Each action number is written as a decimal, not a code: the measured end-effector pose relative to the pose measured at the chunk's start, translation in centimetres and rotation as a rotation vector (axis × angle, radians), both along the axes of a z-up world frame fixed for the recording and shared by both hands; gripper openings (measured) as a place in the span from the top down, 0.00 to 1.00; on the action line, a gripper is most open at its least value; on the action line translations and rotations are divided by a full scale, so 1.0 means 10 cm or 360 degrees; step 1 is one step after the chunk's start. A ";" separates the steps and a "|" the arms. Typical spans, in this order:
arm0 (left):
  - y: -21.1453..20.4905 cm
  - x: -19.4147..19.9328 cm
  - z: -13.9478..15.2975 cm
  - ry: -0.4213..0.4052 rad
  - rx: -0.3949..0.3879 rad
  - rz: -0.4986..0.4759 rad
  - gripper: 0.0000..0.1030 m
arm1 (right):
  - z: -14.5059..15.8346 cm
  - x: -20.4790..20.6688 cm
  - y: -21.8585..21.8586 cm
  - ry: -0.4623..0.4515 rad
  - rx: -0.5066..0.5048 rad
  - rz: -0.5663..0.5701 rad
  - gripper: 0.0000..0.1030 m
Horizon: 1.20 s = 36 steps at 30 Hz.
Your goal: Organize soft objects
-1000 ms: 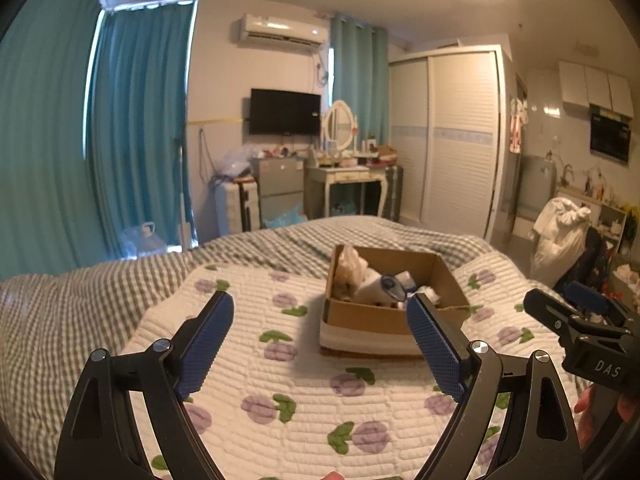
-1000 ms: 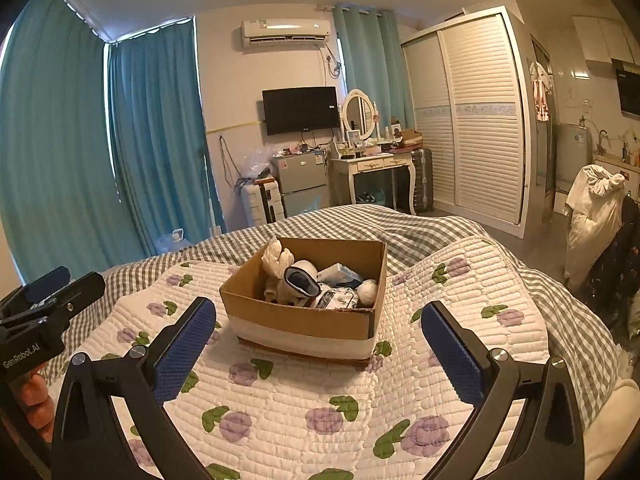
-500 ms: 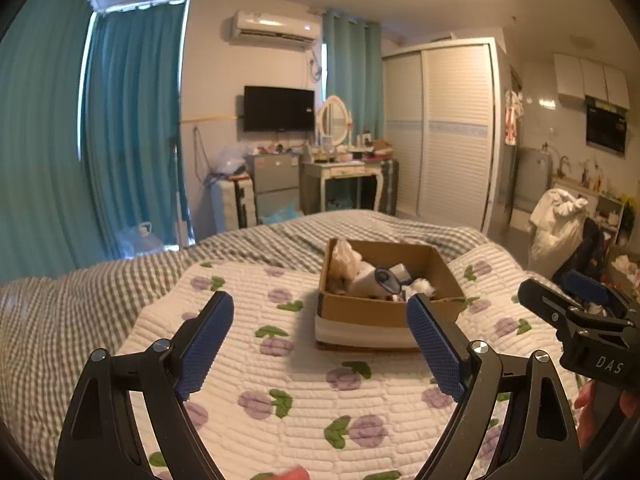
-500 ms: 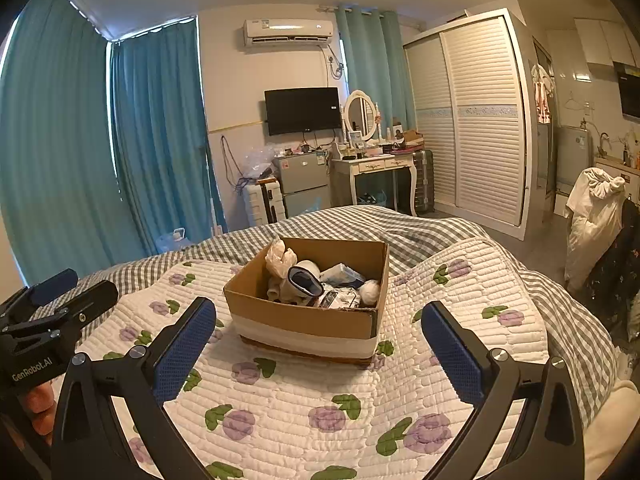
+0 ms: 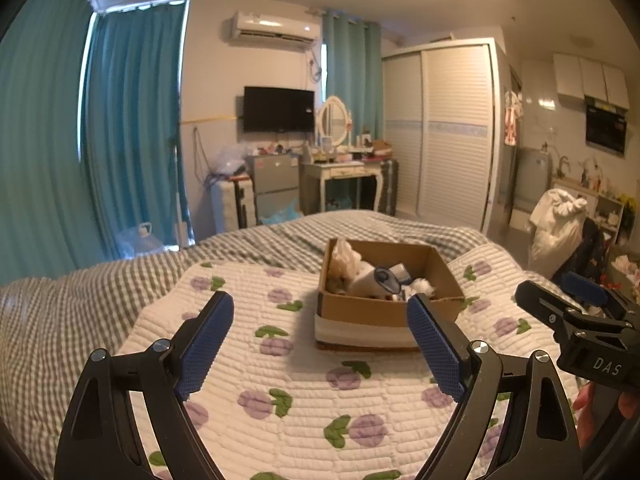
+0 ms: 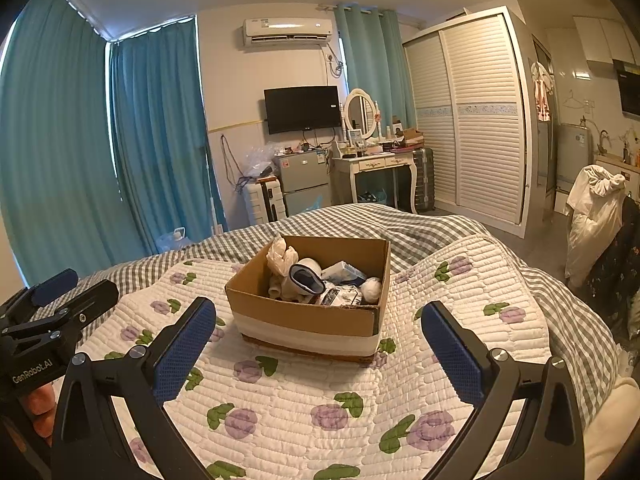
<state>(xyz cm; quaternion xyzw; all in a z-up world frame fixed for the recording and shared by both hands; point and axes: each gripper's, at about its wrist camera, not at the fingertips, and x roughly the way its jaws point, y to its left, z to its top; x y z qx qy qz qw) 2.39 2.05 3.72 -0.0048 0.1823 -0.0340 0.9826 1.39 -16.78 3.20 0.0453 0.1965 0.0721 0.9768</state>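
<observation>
Left wrist view: left gripper [image 5: 320, 326] with pads wide apart, empty, held above the floral quilt [image 5: 280, 380] on the bed. Cardboard box [image 5: 384, 300] sits ahead, slightly right, well apart from the gripper. Soft objects [image 5: 376, 276] piled inside it, rolled socks by the look of them. Right gripper body visible at far right.

Right wrist view: right gripper [image 6: 318, 338] also spread open, nothing held, near the box's [image 6: 312, 316] front wall but not touching. White ball [image 6: 371, 289] at right inside, cream cloth [image 6: 282, 256] sticking up at left.

Likely step: reach in for one item. Best to come from above, clear the rim, pinch a single piece at its bulk.
</observation>
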 end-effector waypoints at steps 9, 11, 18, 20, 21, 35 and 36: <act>0.01 0.01 0.00 -0.0008 0.0002 -0.0004 0.13 | -0.01 -0.01 0.03 0.0005 -0.0005 0.0003 0.00; 0.01 0.01 0.00 -0.0007 0.0001 -0.0005 0.13 | -0.02 -0.01 0.03 0.0004 -0.0004 0.0001 0.00; 0.02 0.01 0.00 -0.0008 0.0003 -0.0005 0.13 | -0.03 -0.01 0.06 0.0010 0.0000 -0.0004 0.00; 0.02 0.01 0.00 -0.0007 0.0001 -0.0007 0.13 | -0.03 -0.01 0.06 0.0010 -0.0001 -0.0003 0.00; 0.02 0.01 0.00 -0.0007 0.0001 -0.0008 0.13 | -0.03 -0.01 0.06 0.0010 -0.0002 -0.0002 0.00; 0.01 0.01 0.00 -0.0012 0.0004 -0.0002 0.13 | -0.07 0.00 0.10 0.0024 0.0003 -0.0002 0.00; 0.01 0.01 0.00 -0.0011 0.0004 -0.0003 0.13 | -0.07 0.00 0.10 0.0024 0.0005 -0.0004 0.00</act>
